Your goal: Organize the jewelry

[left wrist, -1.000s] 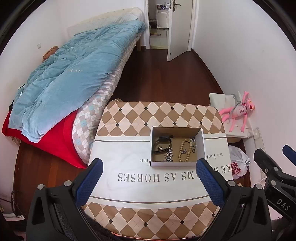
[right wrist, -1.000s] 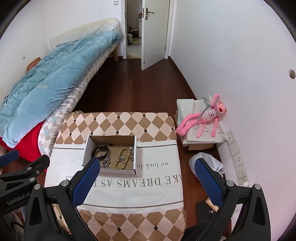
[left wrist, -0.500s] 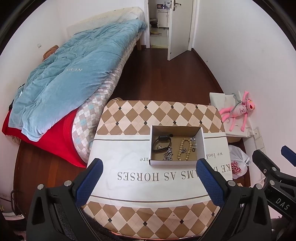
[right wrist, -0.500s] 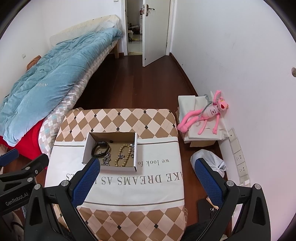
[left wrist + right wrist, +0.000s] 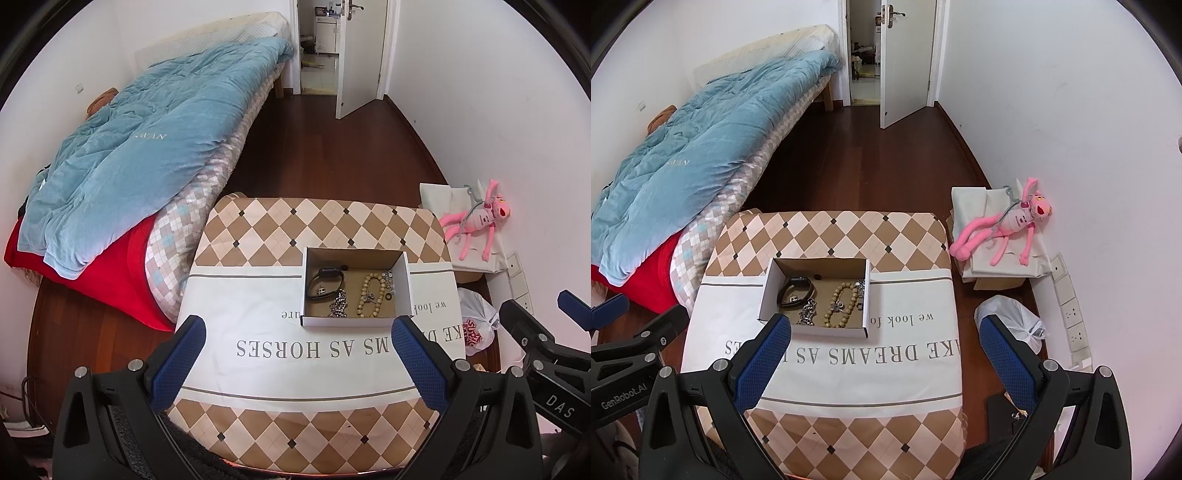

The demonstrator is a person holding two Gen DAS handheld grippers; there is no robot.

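Observation:
A shallow cardboard box (image 5: 403,280) (image 5: 768,291) stands on the cloth-covered table (image 5: 258,288) (image 5: 908,258). Inside lie a black band (image 5: 325,282) (image 5: 796,290), a silver chain (image 5: 338,306) (image 5: 807,315), a wooden bead bracelet (image 5: 367,297) (image 5: 842,304) and small silver pieces (image 5: 388,282) (image 5: 860,288). My left gripper (image 5: 297,349) is open and empty, held above the table's near side, short of the box. My right gripper (image 5: 884,347) is open and empty, to the right of the box.
A bed (image 5: 155,140) with a blue quilt lies to the left. A pink plush toy (image 5: 1008,225) rests on folded paper by the right wall, a white plastic bag (image 5: 1015,321) below it. The door (image 5: 905,59) at the far end stands open.
Both views have shifted slightly; the box sits a little farther from both grippers. Both grippers stay open and empty. The jewelry has not moved.

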